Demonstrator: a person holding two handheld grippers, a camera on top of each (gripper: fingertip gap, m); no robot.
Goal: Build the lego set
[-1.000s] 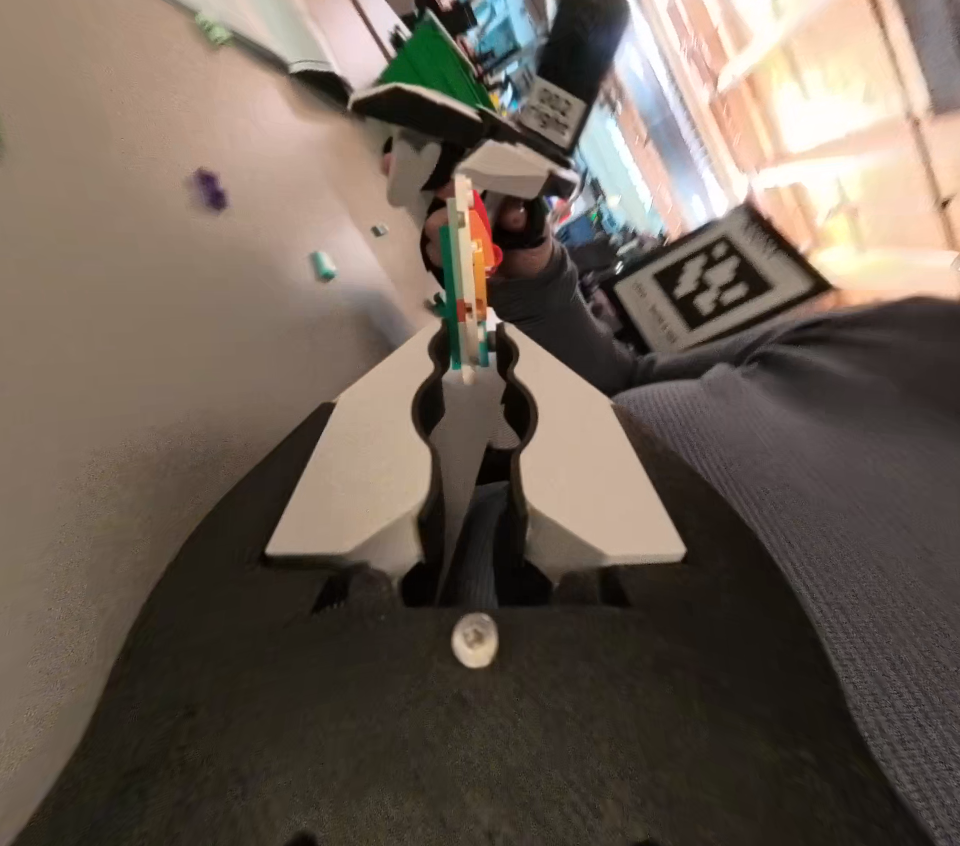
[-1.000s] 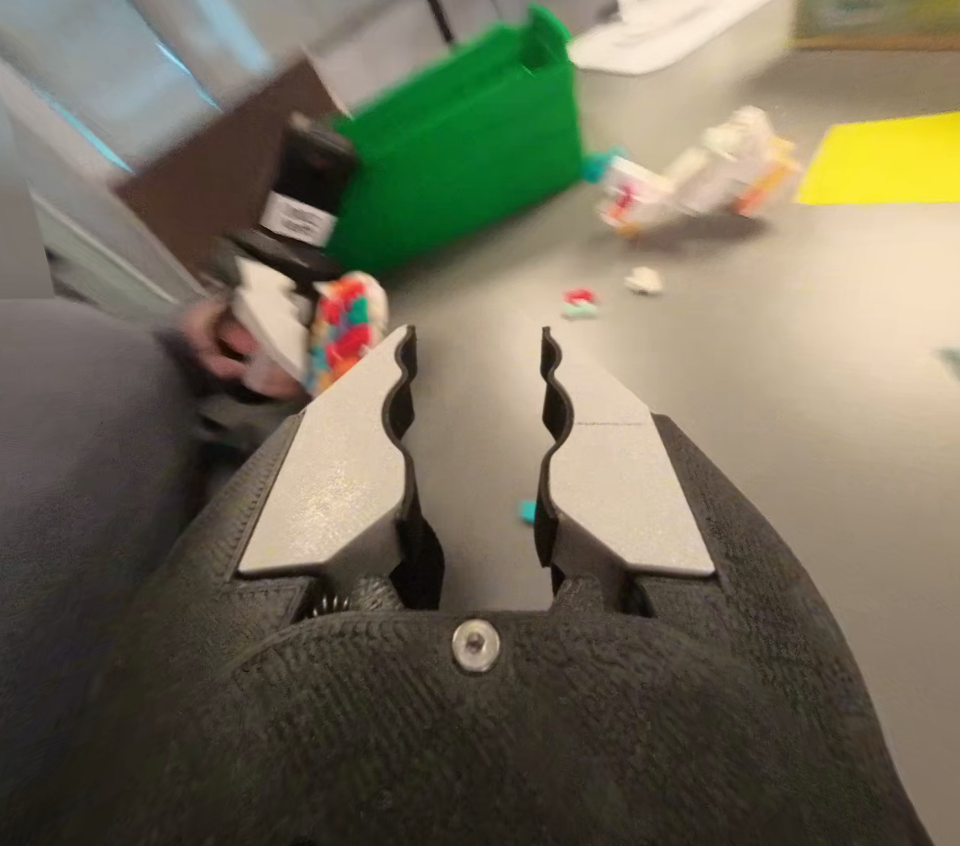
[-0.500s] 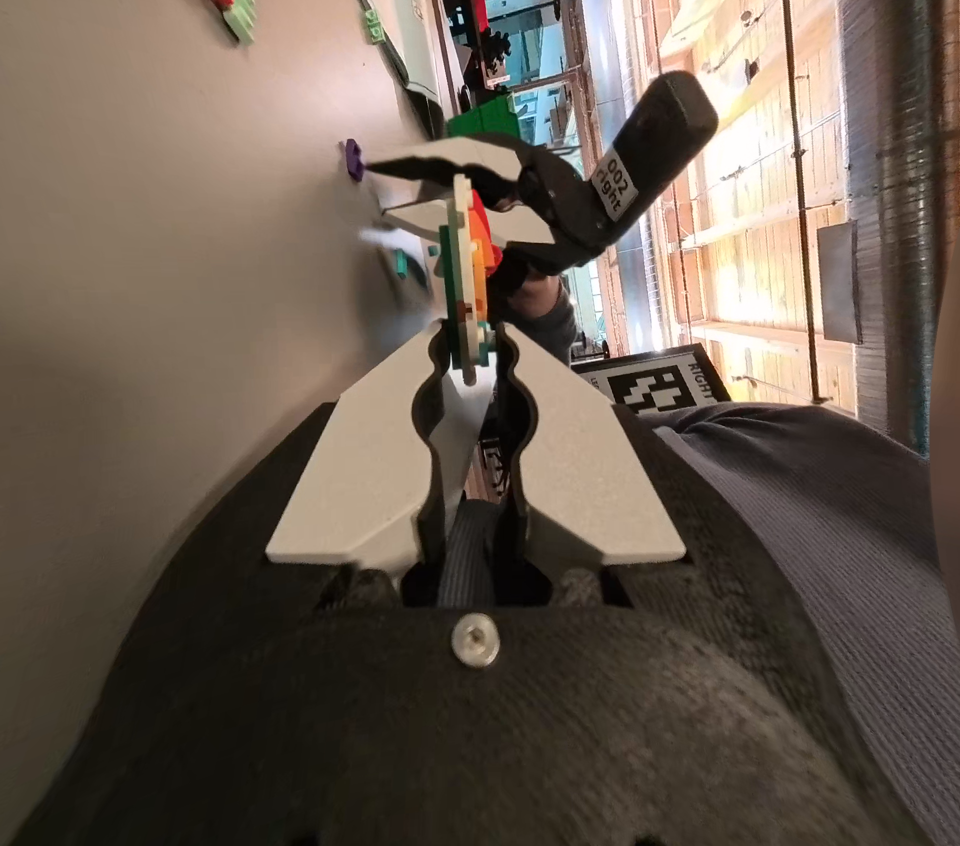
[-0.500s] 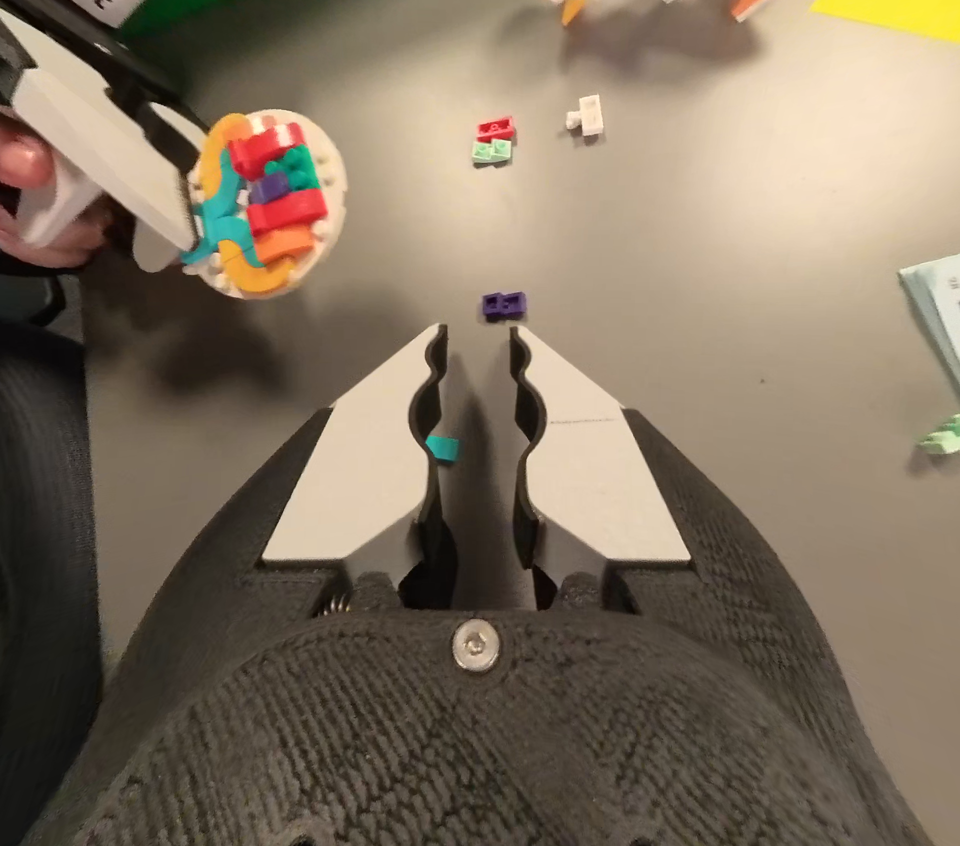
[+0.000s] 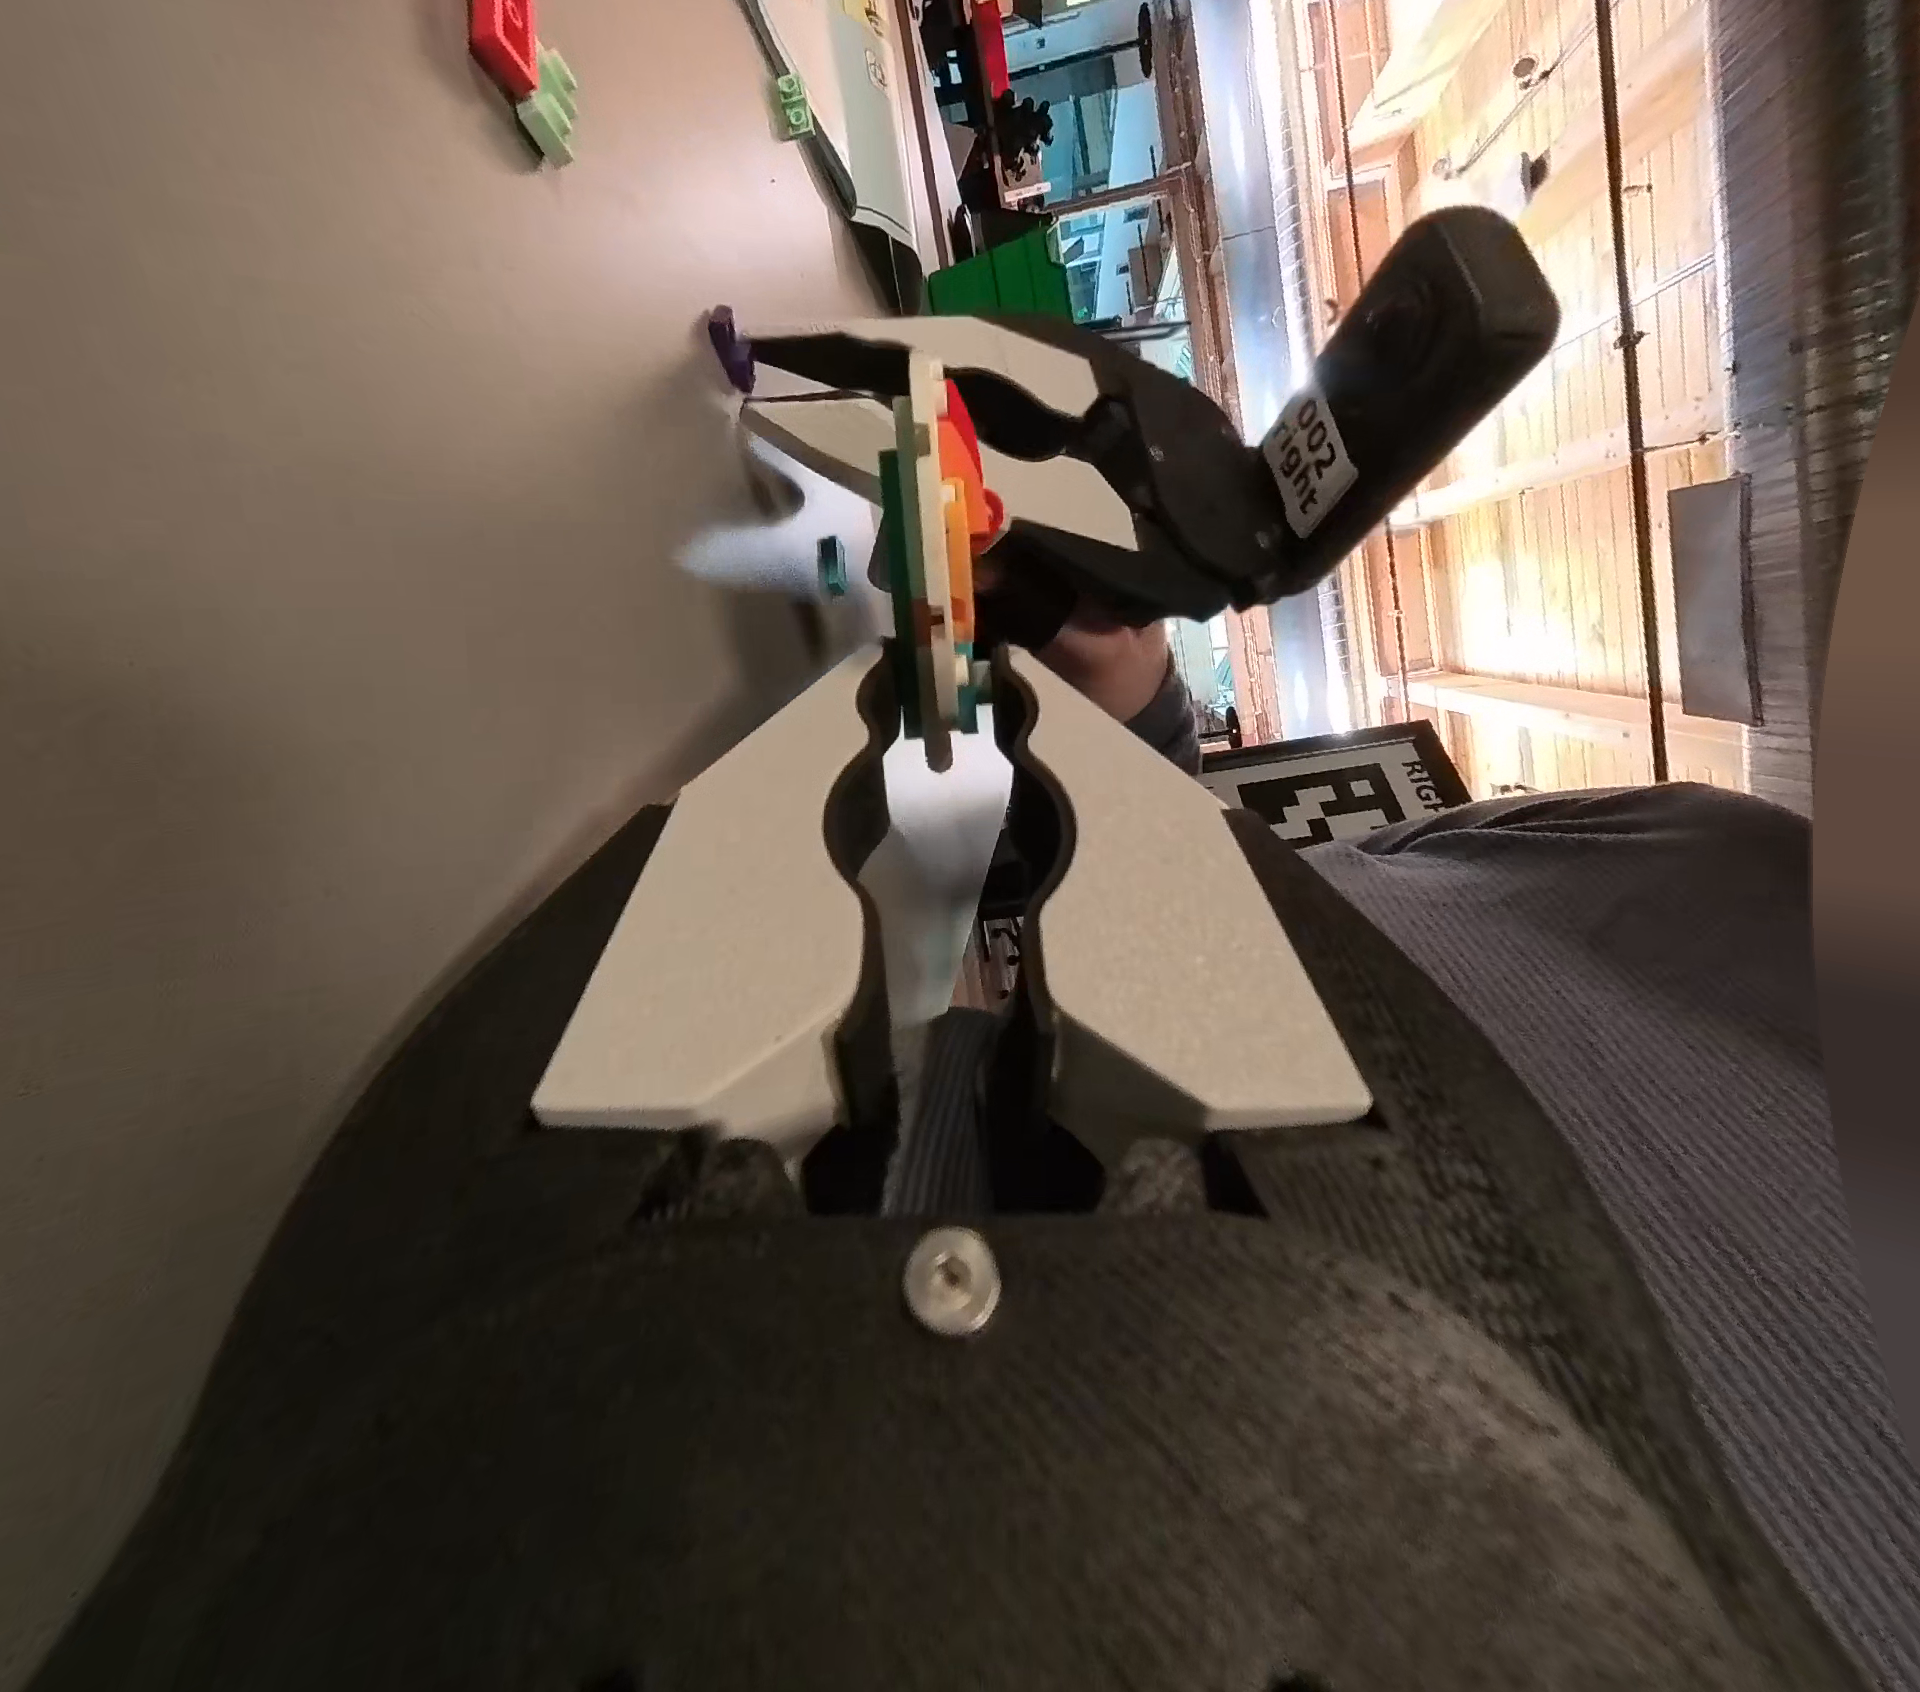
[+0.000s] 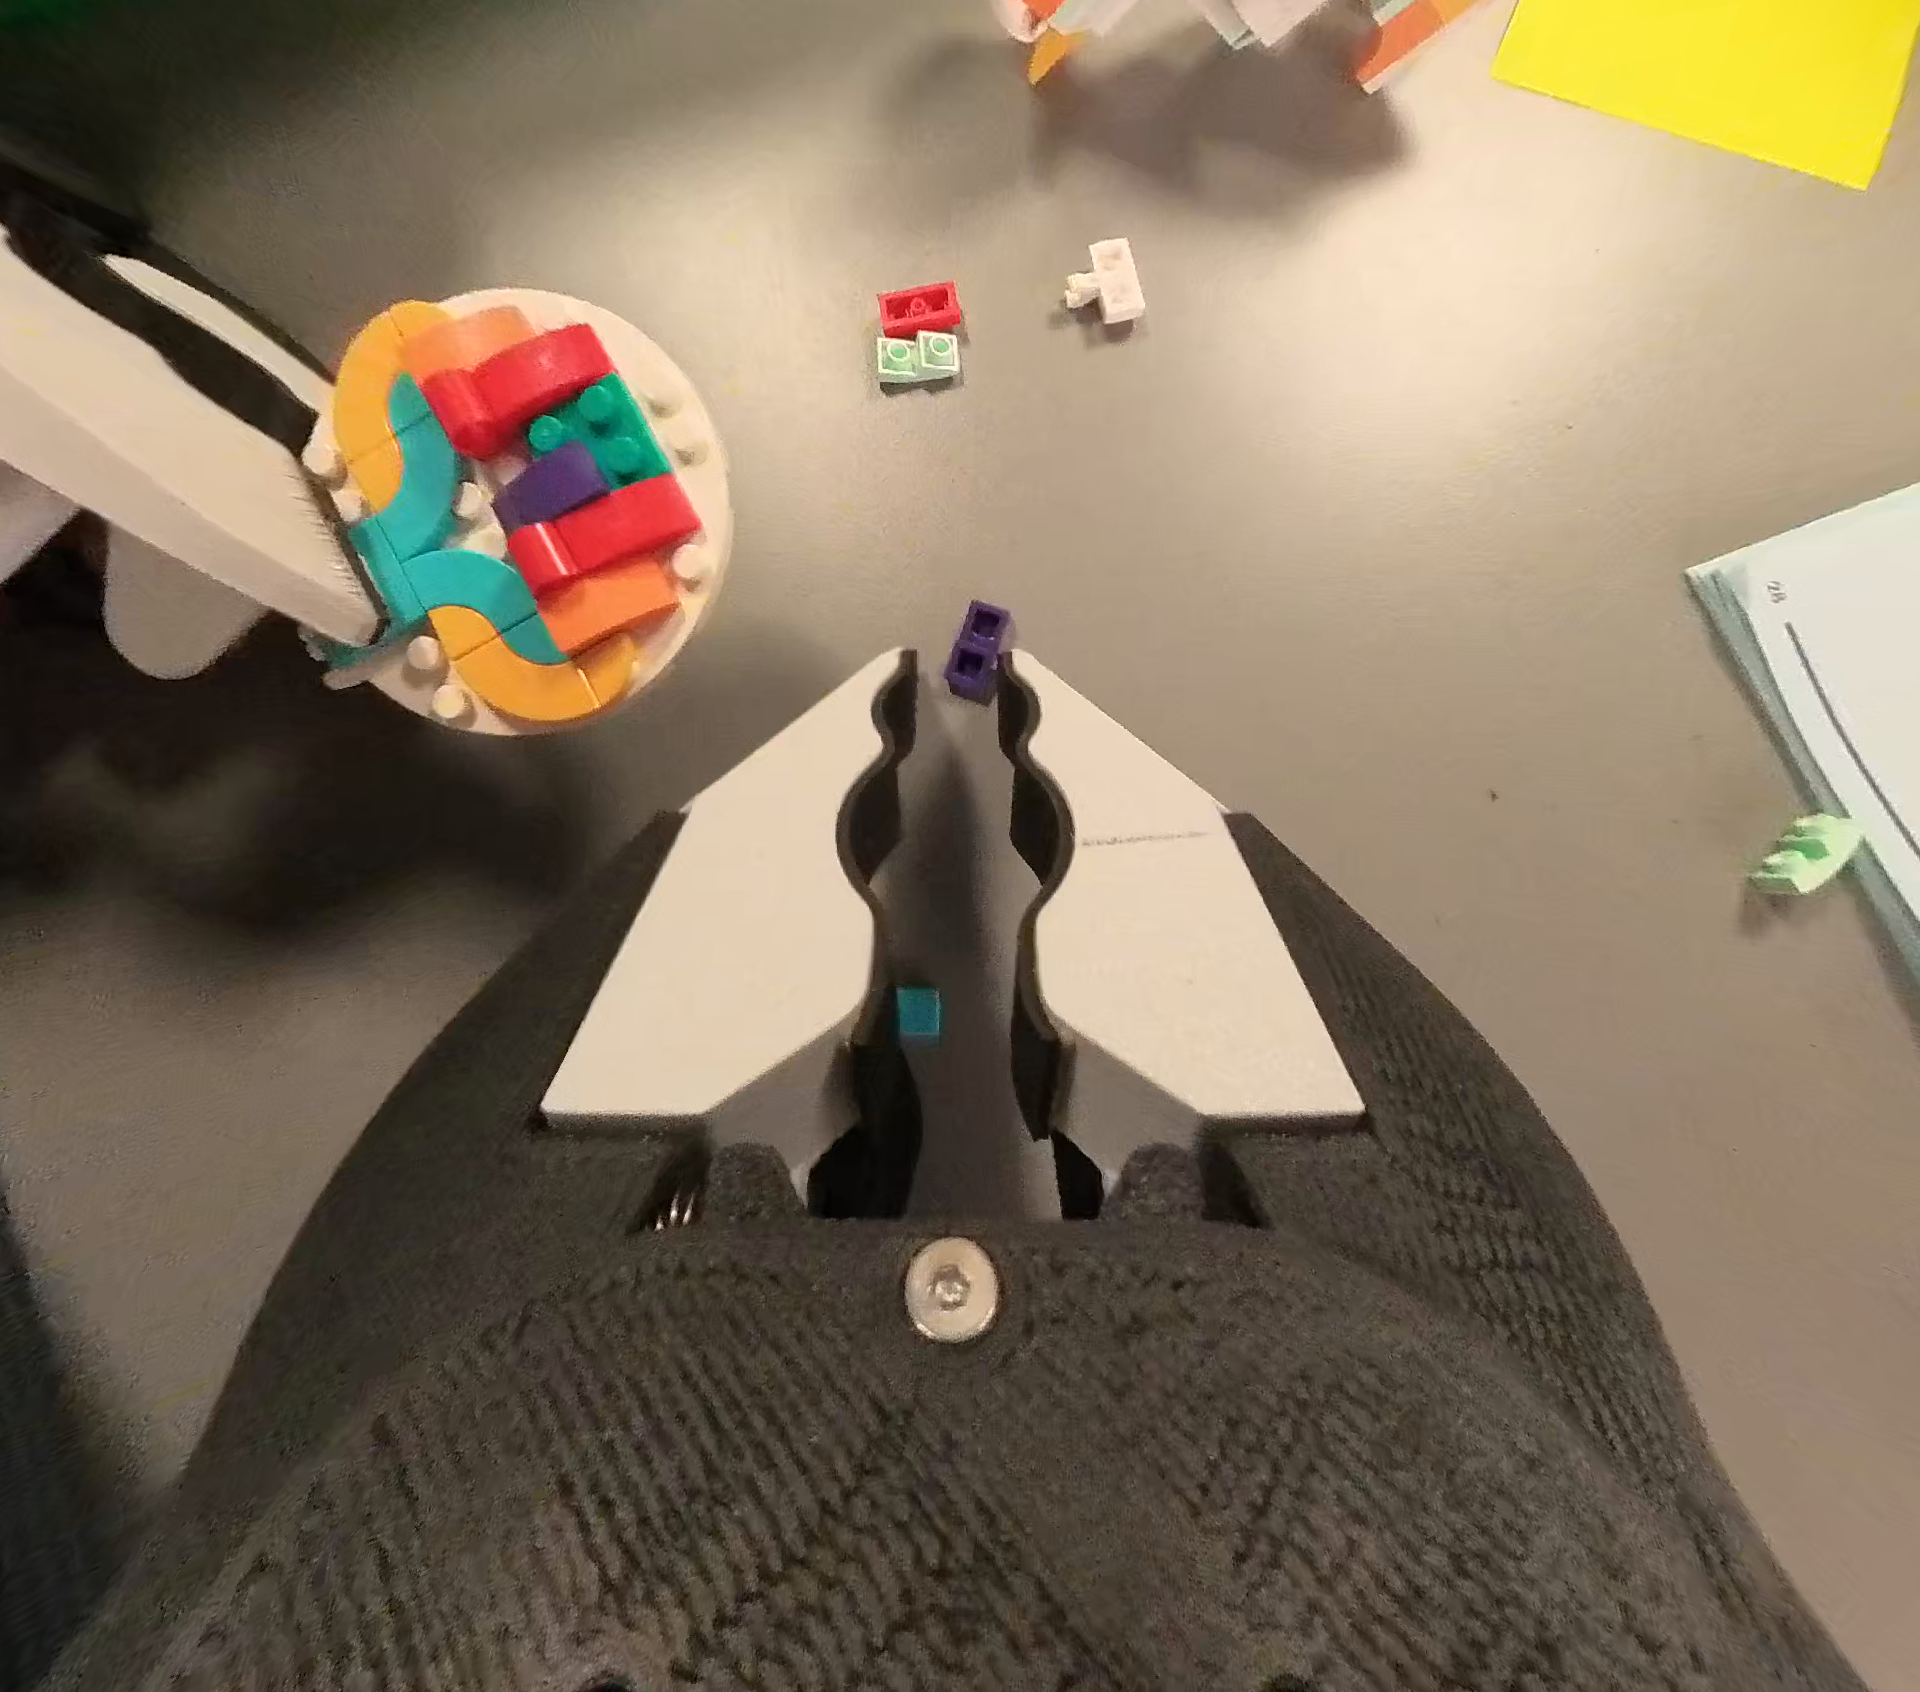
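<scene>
Left wrist view: left gripper (image 5: 940, 686) clamps the round lego disc (image 5: 925, 562) by its edge, off the table (image 5: 312, 499).
Right wrist view: right gripper (image 6: 958, 668), jaws slightly parted, tips flanking the purple brick (image 6: 977, 650); bare table all around.

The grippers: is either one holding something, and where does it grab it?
The left gripper pinches the round lego disc by its rim, edge-on. The right gripper holds nothing yet; its open tips are around the purple brick on the table.
</scene>
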